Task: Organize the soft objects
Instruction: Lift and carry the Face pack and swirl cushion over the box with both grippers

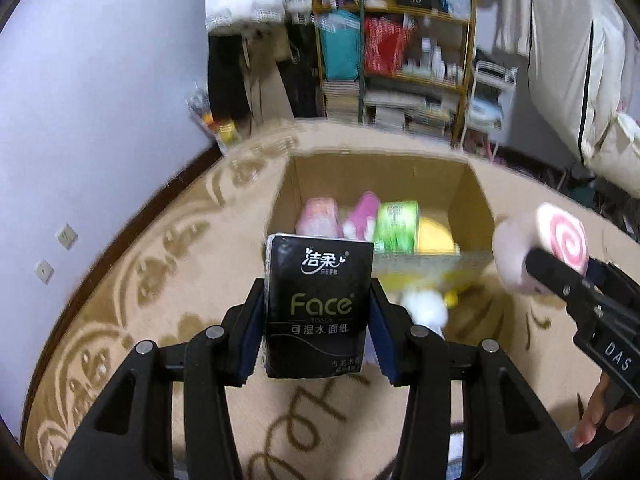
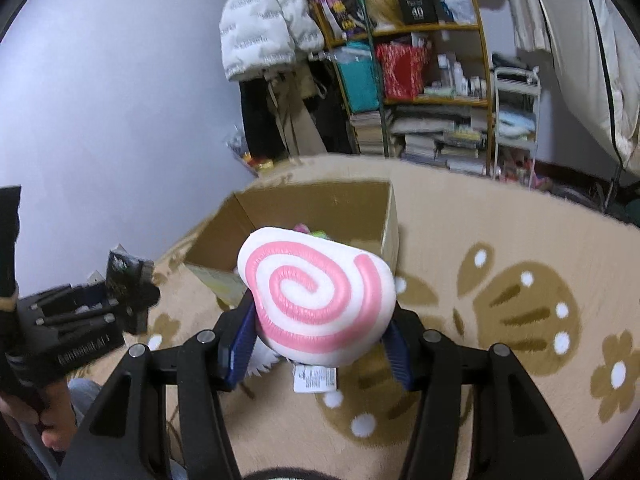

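Note:
My left gripper (image 1: 318,312) is shut on a black pack of Face tissues (image 1: 318,304), held upright above the beige rug. Beyond it stands an open cardboard box (image 1: 468,204) holding pink packs (image 1: 320,218), a green pack (image 1: 396,226) and something yellow (image 1: 436,236). My right gripper (image 2: 320,324) is shut on a soft white toy with a pink spiral (image 2: 316,296), held above the rug in front of the same box (image 2: 320,200). In the left wrist view that toy (image 1: 560,238) hangs at the right, beside the box. The left gripper with the tissue pack (image 2: 124,276) shows at the left of the right wrist view.
A white fluffy thing (image 1: 426,310) and a yellow one (image 1: 452,298) lie on the rug (image 1: 140,280) by the box's near wall. A crowded shelf (image 2: 432,92), hanging jackets (image 2: 264,16) and a lilac wall (image 2: 120,100) stand behind. A person's hand (image 2: 52,420) grips the left handle.

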Demonstrator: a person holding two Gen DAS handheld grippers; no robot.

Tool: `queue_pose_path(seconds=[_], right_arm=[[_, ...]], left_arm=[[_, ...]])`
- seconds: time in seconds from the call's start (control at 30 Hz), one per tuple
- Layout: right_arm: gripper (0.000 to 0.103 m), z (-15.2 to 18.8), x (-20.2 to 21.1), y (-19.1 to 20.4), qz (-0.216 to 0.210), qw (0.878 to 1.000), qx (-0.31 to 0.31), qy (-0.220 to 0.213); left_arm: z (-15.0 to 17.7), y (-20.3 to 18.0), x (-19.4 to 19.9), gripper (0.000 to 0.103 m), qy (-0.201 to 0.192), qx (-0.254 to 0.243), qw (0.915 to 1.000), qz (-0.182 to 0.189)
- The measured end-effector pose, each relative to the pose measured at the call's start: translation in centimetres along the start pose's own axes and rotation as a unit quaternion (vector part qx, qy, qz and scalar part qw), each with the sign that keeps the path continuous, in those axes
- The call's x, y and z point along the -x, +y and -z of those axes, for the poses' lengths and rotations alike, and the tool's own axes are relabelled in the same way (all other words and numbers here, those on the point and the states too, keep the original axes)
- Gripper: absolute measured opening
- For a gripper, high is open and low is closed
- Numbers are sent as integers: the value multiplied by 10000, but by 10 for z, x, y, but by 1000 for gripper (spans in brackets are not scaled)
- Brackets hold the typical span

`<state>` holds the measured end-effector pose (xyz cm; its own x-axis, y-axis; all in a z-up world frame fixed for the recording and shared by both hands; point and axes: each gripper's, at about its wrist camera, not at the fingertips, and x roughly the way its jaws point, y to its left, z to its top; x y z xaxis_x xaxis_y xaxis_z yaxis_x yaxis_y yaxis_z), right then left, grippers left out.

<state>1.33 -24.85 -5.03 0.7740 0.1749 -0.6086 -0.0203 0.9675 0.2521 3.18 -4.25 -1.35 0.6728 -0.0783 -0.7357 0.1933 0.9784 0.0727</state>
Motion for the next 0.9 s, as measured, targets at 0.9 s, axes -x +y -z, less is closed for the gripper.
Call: queue_pose_path(seconds=[0.9], right_arm=[[59, -45, -23, 10, 55, 9949, 424, -912]], left_arm=[[-72, -2, -14, 46, -1257, -209, 9917, 187]])
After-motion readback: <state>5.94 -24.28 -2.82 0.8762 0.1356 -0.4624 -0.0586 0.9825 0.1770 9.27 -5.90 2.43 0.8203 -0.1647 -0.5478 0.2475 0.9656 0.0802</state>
